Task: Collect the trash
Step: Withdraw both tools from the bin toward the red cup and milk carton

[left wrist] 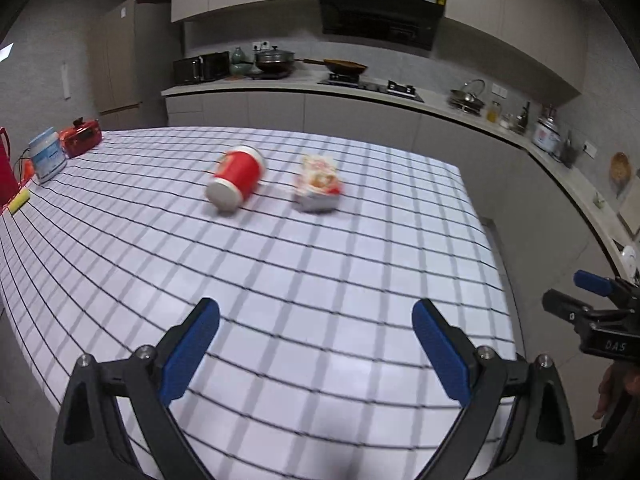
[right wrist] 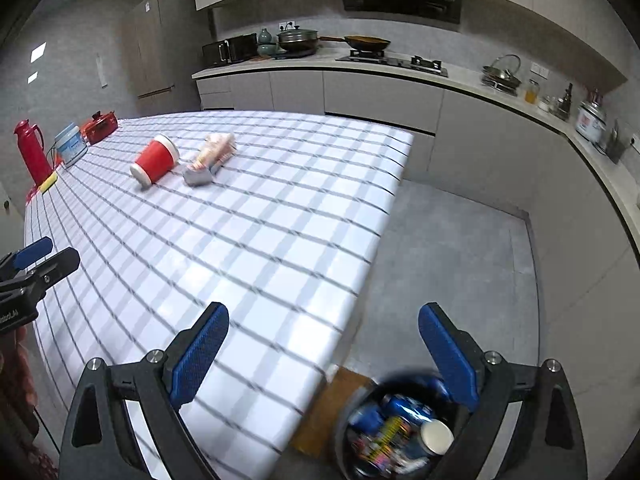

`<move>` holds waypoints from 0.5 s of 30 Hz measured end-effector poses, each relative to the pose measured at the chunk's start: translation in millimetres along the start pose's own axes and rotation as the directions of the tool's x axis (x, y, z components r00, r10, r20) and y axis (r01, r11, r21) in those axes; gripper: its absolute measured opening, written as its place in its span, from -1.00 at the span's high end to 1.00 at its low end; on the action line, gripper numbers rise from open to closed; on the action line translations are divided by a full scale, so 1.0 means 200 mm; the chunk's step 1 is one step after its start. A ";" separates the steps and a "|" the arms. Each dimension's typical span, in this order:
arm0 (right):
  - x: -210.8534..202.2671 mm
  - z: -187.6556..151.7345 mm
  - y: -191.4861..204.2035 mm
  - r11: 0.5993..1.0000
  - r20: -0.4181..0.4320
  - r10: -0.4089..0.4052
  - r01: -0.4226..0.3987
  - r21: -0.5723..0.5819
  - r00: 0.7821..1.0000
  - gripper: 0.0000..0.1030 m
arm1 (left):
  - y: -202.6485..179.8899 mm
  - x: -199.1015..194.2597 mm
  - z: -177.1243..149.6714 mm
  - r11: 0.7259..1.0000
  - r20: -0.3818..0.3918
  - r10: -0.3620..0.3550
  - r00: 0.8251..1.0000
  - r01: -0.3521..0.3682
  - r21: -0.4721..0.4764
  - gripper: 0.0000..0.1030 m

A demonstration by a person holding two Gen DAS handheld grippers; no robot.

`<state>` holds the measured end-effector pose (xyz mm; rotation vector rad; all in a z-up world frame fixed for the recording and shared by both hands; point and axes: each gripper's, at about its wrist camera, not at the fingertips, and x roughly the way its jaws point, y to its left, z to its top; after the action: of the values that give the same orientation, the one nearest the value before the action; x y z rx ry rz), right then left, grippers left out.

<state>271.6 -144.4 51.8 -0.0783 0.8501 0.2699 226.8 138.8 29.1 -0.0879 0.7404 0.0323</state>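
Left claw (left wrist: pixel 316 344) hanging open and empty over the near part of the checked worktop (left wrist: pixel 280 280). Further in, a red cup (left wrist: pixel 236 178) lying on its side, a snack pack (left wrist: pixel 319 184) just beside it to the right. Right claw (right wrist: pixel 324 350) gaping open, empty, over the worktop edge. Bin (right wrist: pixel 396 428) sitting on the floor below, holding cans and wrappers.

Cup (left wrist: pixel 236 182) on its side mid-table (left wrist: pixel 320 280), snack packet (left wrist: pixel 319 184) just right of it, apart. Tub (left wrist: pixel 48 158), small pot (left wrist: pixel 81 137), flask (right wrist: pixel 32 150) along far-left edge. Bin (right wrist: pixel 400 428) on floor off table's near-right corner, cans and cup inside.
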 end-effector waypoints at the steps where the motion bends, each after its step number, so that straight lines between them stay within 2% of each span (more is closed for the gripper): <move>1: 0.05 0.05 0.06 1.000 -0.003 0.001 -0.001 -0.003 1.000 -0.89 | 0.07 0.04 0.04 1.000 0.003 0.007 1.000 -0.007 -0.003 -0.89; 6: 0.28 0.26 0.28 1.000 -0.008 -0.018 0.018 0.002 1.000 -0.89 | 0.35 0.24 0.18 1.000 -0.004 0.003 1.000 -0.003 -0.016 -0.88; 10: 0.51 0.42 0.43 1.000 -0.029 -0.021 0.021 0.014 0.999 -0.89 | 0.46 0.43 0.27 1.000 -0.027 -0.004 1.000 0.004 -0.013 -0.81; 15: 0.71 0.55 0.50 0.998 -0.053 -0.028 0.030 0.046 0.998 -0.89 | 0.54 0.69 0.37 0.998 -0.080 -0.059 0.995 0.059 -0.002 -0.66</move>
<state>415.2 1.1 21.4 -0.0543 0.9063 0.2214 373.0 252.7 -16.9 -0.1106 0.8175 -0.0276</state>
